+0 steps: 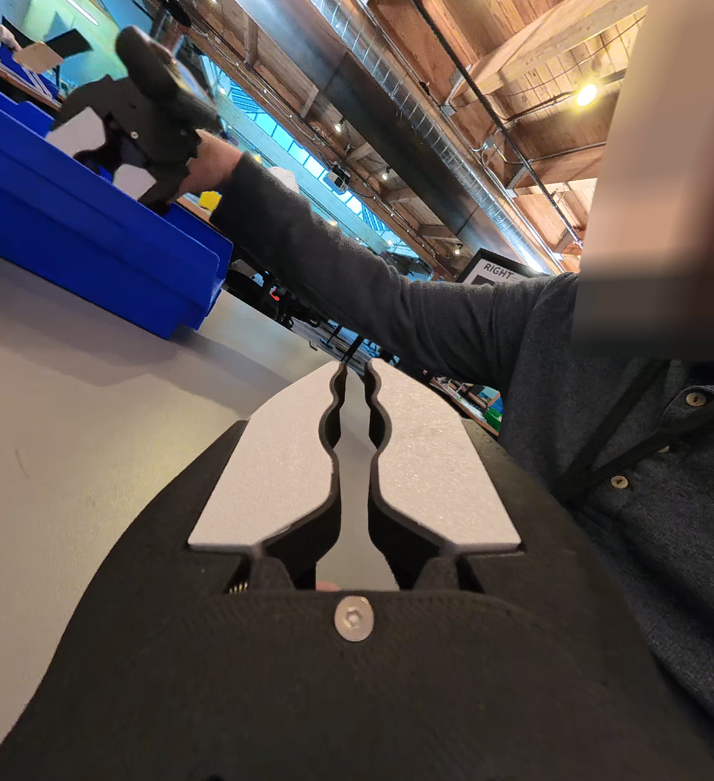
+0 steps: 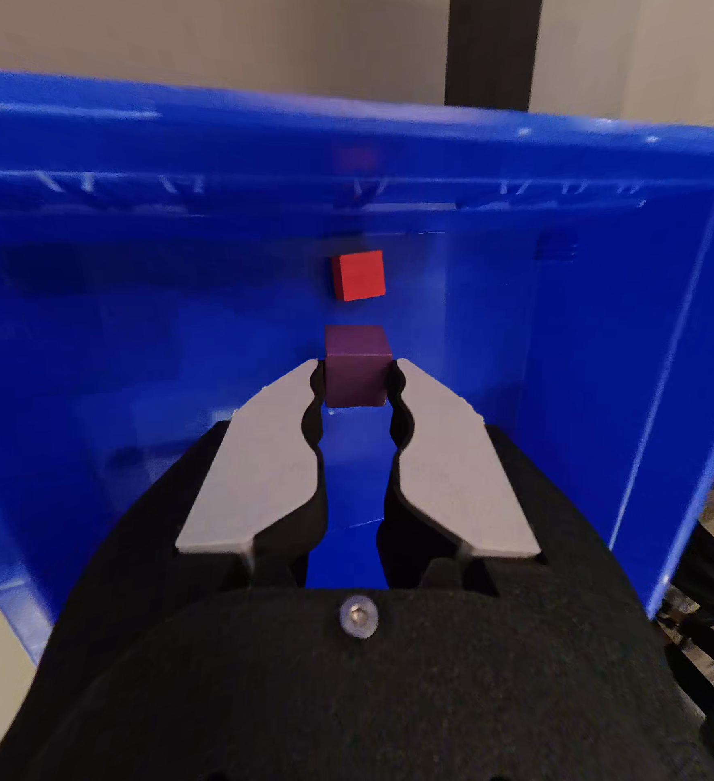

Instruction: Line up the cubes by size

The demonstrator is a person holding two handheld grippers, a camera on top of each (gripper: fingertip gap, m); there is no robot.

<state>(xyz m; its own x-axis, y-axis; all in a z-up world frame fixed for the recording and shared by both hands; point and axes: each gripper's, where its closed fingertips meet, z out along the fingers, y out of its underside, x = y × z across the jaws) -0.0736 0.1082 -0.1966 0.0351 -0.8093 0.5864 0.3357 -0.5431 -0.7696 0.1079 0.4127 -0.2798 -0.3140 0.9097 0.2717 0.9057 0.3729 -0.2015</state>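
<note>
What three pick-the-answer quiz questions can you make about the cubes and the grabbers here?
1. Where is the red cube?
A. inside the blue bin
B. on the grey table
C. in the left gripper

2. What colour is the cube between the right gripper fingertips?
A. yellow
B. purple
C. green

3. How is the left gripper?
A. clamped on a cube
B. nearly closed with nothing in it
C. spread wide open

Answers:
1. A, it lies on the bin's floor, beyond the purple cube.
2. B, both fingertips sit against a purple cube's sides.
3. B, only a narrow slit shows between its fingers, with just table behind.
</note>
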